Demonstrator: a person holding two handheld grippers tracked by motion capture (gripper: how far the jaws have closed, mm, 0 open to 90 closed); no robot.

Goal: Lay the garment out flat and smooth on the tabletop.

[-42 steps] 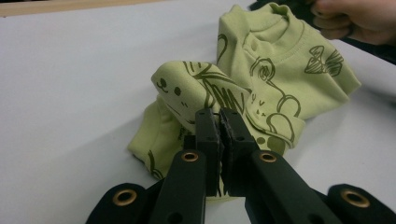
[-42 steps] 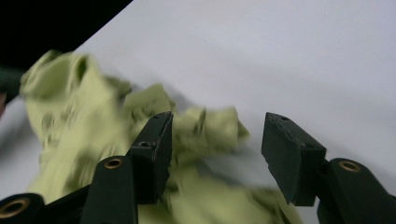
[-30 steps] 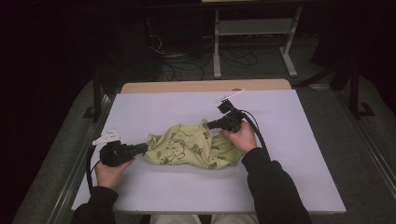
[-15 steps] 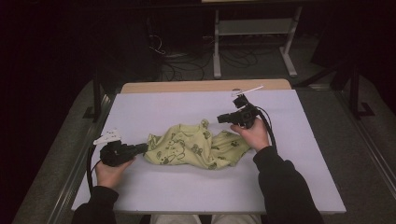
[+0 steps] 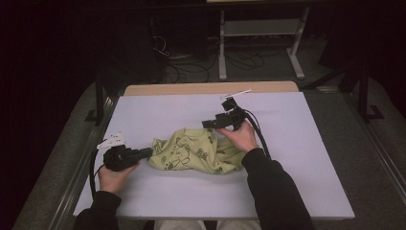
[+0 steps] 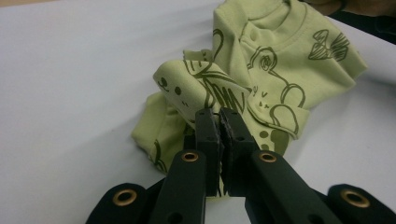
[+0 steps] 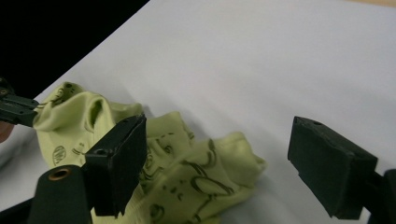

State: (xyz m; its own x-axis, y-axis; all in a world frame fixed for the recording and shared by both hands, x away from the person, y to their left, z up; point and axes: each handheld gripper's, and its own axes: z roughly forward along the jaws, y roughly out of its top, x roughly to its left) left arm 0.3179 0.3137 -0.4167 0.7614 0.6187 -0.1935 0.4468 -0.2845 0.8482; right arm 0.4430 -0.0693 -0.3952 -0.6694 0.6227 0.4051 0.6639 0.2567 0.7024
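A light green child's T-shirt (image 5: 196, 151) with dark cartoon prints lies crumpled on the white table (image 5: 297, 158). My left gripper (image 5: 148, 152) rests on the table at the shirt's left end. In the left gripper view its jaws (image 6: 219, 116) are shut on a fold of the T-shirt (image 6: 280, 60). My right gripper (image 5: 207, 123) hovers over the shirt's far right part. Its jaws have just been opening and now stand wide (image 7: 217, 135) with nothing between them, the T-shirt (image 7: 187, 172) lying below. The left gripper's tip (image 7: 14, 109) holds the shirt's raised edge there.
A wooden strip (image 5: 191, 89) runs along the table's far edge, with a thin white stick (image 5: 237, 93) lying by it. Beyond the table are a metal stand (image 5: 258, 33) and cables on a dark floor. Bare tabletop surrounds the shirt.
The right gripper's jaws have opened and let go of the shirt. The right hand swung right, then came back left above the cloth. The left gripper has not moved.
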